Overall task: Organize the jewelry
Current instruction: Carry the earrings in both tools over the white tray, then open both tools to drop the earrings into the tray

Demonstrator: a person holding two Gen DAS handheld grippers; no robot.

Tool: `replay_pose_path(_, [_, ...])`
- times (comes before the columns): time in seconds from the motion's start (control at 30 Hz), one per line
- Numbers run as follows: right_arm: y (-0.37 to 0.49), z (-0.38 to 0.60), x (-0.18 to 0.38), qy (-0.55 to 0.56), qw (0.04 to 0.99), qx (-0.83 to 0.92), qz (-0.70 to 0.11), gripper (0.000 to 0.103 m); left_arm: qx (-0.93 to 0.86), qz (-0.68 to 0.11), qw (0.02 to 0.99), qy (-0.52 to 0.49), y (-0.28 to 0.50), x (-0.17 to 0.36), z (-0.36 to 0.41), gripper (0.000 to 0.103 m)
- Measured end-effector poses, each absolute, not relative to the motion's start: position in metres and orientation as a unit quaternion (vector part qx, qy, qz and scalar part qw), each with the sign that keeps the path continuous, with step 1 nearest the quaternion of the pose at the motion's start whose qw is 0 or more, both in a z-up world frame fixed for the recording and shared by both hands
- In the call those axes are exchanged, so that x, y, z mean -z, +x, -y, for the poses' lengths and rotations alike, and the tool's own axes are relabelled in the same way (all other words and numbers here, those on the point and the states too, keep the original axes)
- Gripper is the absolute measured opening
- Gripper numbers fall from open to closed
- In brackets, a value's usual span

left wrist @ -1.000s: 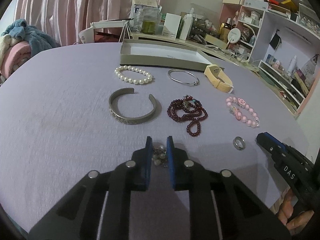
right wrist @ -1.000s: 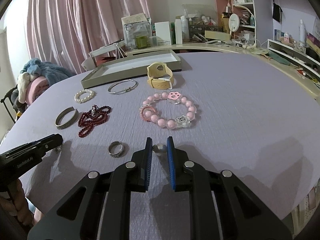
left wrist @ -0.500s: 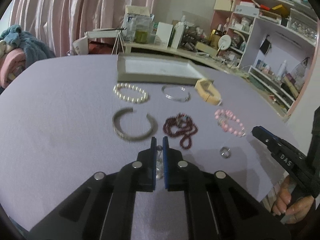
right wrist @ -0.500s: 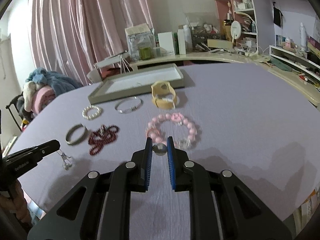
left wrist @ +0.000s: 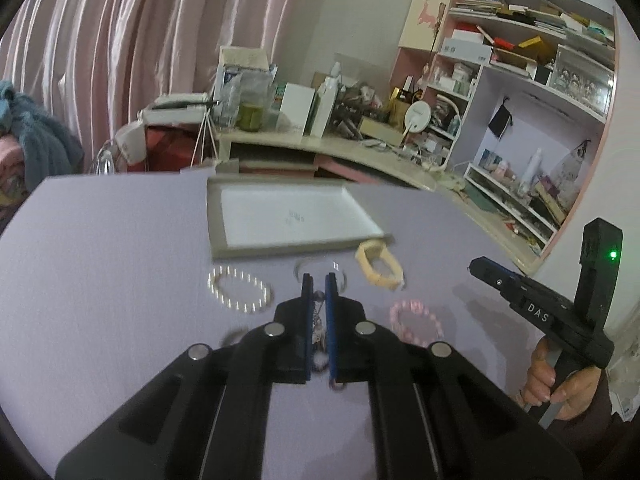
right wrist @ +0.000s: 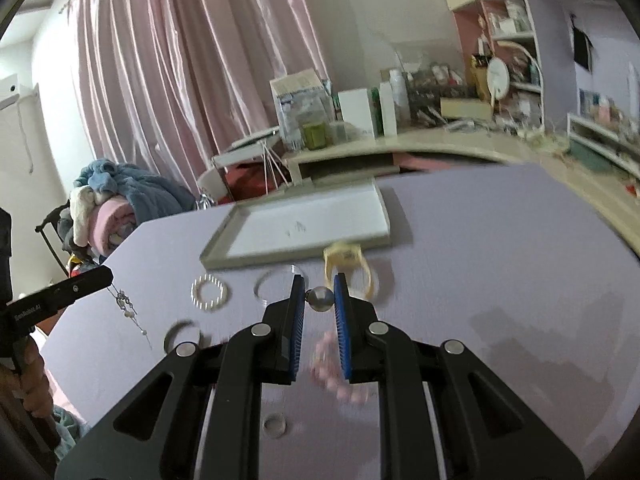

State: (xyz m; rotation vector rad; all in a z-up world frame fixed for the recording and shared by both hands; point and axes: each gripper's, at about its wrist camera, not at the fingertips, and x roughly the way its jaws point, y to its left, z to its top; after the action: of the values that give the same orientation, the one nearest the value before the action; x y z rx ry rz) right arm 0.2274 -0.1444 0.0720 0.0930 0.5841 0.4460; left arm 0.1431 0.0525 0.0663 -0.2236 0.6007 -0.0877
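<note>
My left gripper (left wrist: 319, 280) is shut on a dangling beaded earring (left wrist: 319, 312), held above the purple table; the earring also hangs from it in the right wrist view (right wrist: 129, 307). My right gripper (right wrist: 317, 280) is shut on a grey pearl earring (right wrist: 321, 298), also raised. The flat grey tray (left wrist: 218, 236) with a white liner lies ahead, also in the right wrist view (right wrist: 383, 206). On the table lie a pearl bracelet (left wrist: 240, 291), a thin silver bangle (right wrist: 276, 286), a yellow watch band (left wrist: 378, 265), a pink bead bracelet (left wrist: 416, 322), a silver cuff (right wrist: 180, 334) and a ring (right wrist: 274, 426).
The purple table (left wrist: 100, 272) ends at a curved edge on the right. Behind it stands a cluttered desk (left wrist: 320, 140) with boxes and bottles, and pink shelves (left wrist: 520, 100) at the right. A pile of blankets (right wrist: 108, 204) sits at the left.
Both grippers have risen from the table with their earrings and moved forward toward the tray. The jewelry on the table now lies lower and partly under the fingers.
</note>
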Motion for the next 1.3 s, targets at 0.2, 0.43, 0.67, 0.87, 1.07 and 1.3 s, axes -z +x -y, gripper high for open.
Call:
replay_pose_path(0.2, [0.281, 0.123, -0.1, 0.029, 0.935, -0.227, -0.272, 0.016, 0.036, -0.281, 0.954, -0.102, 0.188, -0.091, -0.066, 0.006])
replay_pose_path(0.43, [0.371, 0.092, -0.096, 0.019, 0.922, -0.233, -0.307, 0.016, 0.022, -0.287, 0.95, -0.119, 0.268, -0.1, -0.098, 0.006])
replay_pose_path(0.67, [0.474, 0.062, -0.026, 0.024, 0.879, -0.214, -0.425, 0.016, 0.001, -0.318, 0.94, -0.125, 0.354, -0.073, -0.12, 0.006])
replay_pose_path(0.87, [0.516, 0.052, 0.006, 0.022, 0.865, -0.195, -0.462, 0.016, -0.012, -0.336, 0.934, -0.123, 0.396, -0.046, -0.131, 0.006])
replay_pose_path(1.07, [0.527, 0.056, 0.013, 0.024, 0.861, -0.191, -0.471, 0.034, -0.017, -0.345, 0.93, -0.124, 0.415, -0.031, -0.138, 0.006])
replay_pose_path(1.3, [0.527, 0.073, 0.006, 0.044, 0.869, -0.182, -0.458, 0.046, -0.022, -0.346, 0.929, -0.127, 0.425, -0.024, -0.142, 0.006])
